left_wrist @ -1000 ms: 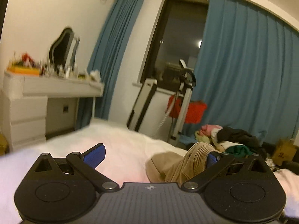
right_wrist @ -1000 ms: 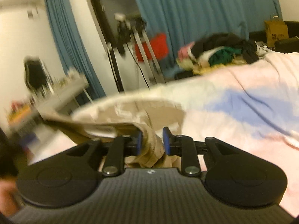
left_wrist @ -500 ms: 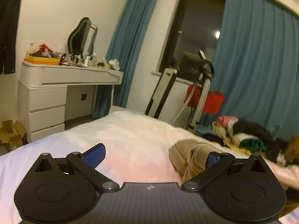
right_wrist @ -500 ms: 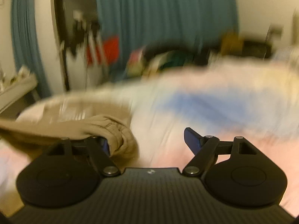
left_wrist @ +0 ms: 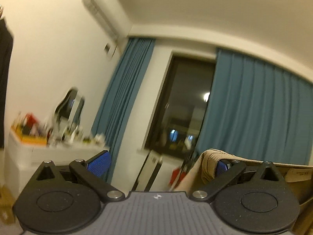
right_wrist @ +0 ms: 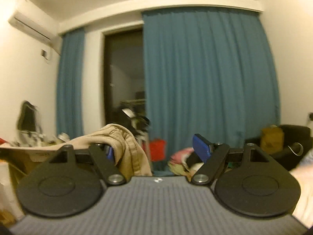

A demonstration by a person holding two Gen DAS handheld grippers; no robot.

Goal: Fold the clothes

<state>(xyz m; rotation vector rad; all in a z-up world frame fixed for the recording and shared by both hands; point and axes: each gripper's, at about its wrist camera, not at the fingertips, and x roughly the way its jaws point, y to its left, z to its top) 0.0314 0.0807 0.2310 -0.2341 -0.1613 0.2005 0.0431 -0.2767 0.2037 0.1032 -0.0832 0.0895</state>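
Observation:
A tan garment hangs draped over the right finger of my left gripper, whose jaws stand wide open. The same tan garment is draped over the left finger of my right gripper, also wide open. The cloth stretches between the two grippers, lifted high with both cameras tilted up toward the wall and ceiling. A paper label shows on the cloth at the right of the left wrist view. The bed is out of sight in the left wrist view.
Blue curtains flank a dark window. A white dresser with a mirror and clutter stands at the left. A pile of clothes, a red bag and a dark chair lie beyond the bed.
Both grippers have risen and tilted upward, lifting the tan garment off the bed. The right gripper opened from shut about a second ago and the cloth now hangs over its left finger.

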